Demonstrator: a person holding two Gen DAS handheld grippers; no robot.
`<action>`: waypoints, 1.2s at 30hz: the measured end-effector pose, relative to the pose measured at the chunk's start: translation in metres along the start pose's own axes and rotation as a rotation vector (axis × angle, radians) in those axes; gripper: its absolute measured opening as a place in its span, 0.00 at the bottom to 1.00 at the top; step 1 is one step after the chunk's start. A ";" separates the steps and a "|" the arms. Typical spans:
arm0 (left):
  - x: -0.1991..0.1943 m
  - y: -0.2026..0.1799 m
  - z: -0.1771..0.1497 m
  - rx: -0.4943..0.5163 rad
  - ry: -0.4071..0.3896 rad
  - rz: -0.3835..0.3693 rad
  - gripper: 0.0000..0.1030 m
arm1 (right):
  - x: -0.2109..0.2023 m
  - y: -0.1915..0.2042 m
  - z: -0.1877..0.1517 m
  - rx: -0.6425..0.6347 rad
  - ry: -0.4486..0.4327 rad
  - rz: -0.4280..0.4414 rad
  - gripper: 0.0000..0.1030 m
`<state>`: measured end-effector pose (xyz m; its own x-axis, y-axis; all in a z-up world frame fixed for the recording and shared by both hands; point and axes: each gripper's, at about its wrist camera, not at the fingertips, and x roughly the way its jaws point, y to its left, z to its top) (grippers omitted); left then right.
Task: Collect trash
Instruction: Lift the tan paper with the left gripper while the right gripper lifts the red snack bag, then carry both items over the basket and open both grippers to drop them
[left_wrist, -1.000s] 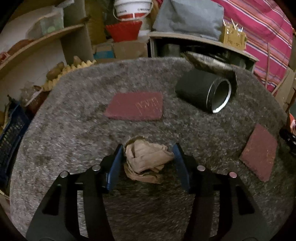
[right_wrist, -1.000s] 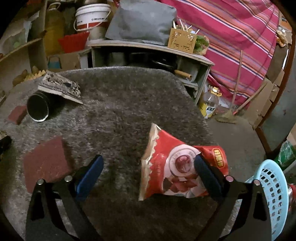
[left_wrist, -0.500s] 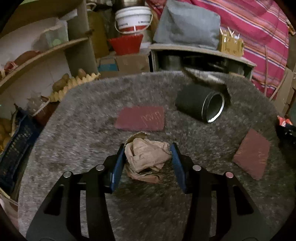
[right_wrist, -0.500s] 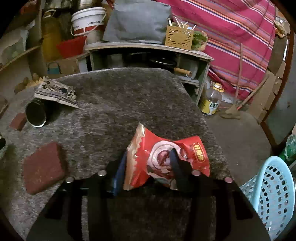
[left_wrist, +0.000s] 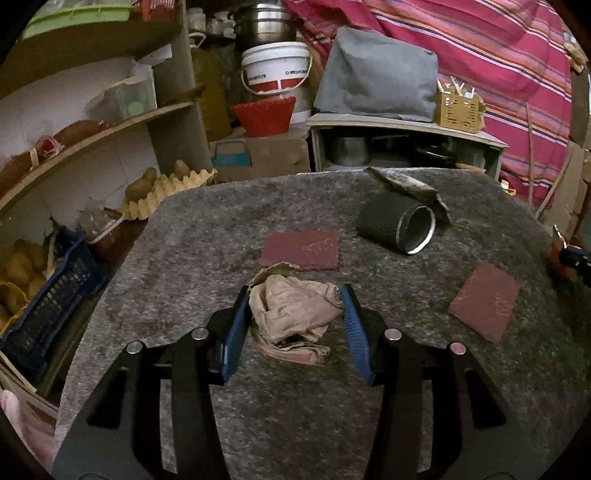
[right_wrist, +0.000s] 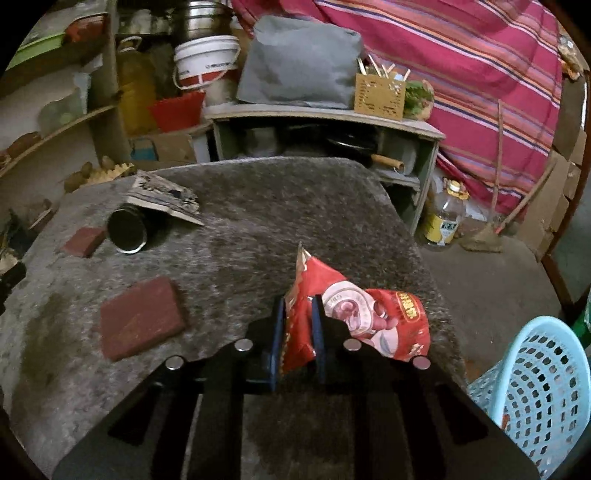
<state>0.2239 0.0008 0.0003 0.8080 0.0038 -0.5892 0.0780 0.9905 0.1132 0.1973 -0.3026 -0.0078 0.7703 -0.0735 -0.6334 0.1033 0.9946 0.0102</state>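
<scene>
I have both pieces of trash in hand over the grey felt-covered tabletop (left_wrist: 207, 236). The left gripper (left_wrist: 293, 325) has its blue jaws clenched on the crumpled brown paper wad (left_wrist: 291, 317), one pad on each flank. The right gripper (right_wrist: 298, 334) is closing its jaws on the red foil snack wrapper (right_wrist: 354, 314), with the wrapper's left edge pinched between them.

Handling, in my judgement: both items are very light and soft. The paper wad will compress and hold by friction; a grip across its thick middle suits it. The wrapper is slick and floppy, so a bite well in from the edge is safer than the seam alone.

Orientation: the wrapper's long axis runs left to right in the right wrist view, its free end drooping right, towards the light blue perforated plastic basket (right_wrist: 535, 384) beside the tabletop. The wad has no clear axis.
</scene>
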 end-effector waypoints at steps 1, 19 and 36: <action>-0.003 -0.003 0.000 0.005 -0.006 -0.001 0.46 | -0.003 -0.001 -0.001 -0.003 -0.004 0.001 0.15; -0.039 -0.096 0.013 0.073 -0.076 -0.125 0.46 | -0.066 -0.075 -0.021 0.057 -0.058 -0.027 0.15; -0.076 -0.275 0.012 0.205 -0.111 -0.343 0.46 | -0.117 -0.208 -0.057 0.236 -0.082 -0.124 0.15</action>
<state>0.1480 -0.2736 0.0237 0.7723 -0.3473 -0.5319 0.4589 0.8840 0.0890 0.0495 -0.4967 0.0198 0.7898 -0.2092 -0.5766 0.3366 0.9337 0.1223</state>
